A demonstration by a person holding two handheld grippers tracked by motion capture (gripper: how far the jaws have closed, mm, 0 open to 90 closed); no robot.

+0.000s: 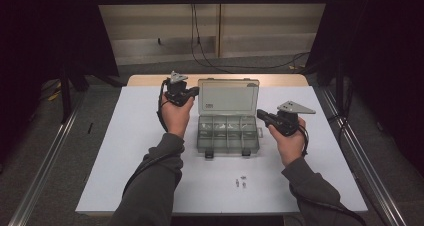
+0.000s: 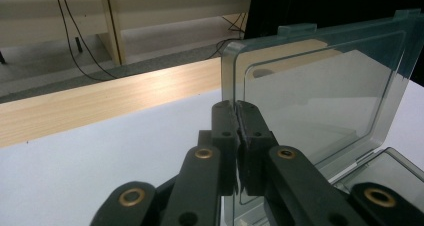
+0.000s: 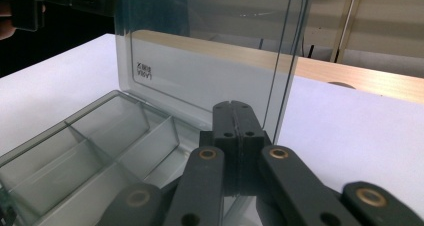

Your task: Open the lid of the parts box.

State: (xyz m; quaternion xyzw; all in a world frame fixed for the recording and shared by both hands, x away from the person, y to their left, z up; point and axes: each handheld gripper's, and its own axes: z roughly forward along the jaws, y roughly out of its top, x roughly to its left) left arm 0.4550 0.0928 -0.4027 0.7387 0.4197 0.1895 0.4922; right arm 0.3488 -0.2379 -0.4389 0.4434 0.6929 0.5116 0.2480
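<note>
Left gripper (image 1: pixel 194 92) sits at the far-left side of the table, jaws pressed together on the left edge of the clear smoky plastic lid (image 1: pixel 228 97), which stands upright on the clear plastic compartment box (image 1: pixel 228 134). In the left gripper view the lid edge (image 2: pixel 231 86) runs straight down between the closed pads.

The box is mid-table on the white tabletop (image 1: pixel 130 156), compartments look empty, two latches on the near wall. Small metal screws (image 1: pixel 240 181) lie loose, near of the box, well apart from it.

Right gripper (image 1: pixel 261 115) is just beside the box's right wall, jaws pressed together with nothing between them (can't tell if the tips touch the wall).

Risks, as I judge them:
- Thin lid edge, narrow pinch: may slip and let the lid drop shut.
- Pulling the lid sideways could drag the light box.
- Shut right gripper must open before picking screws; small parts may skid.
</note>
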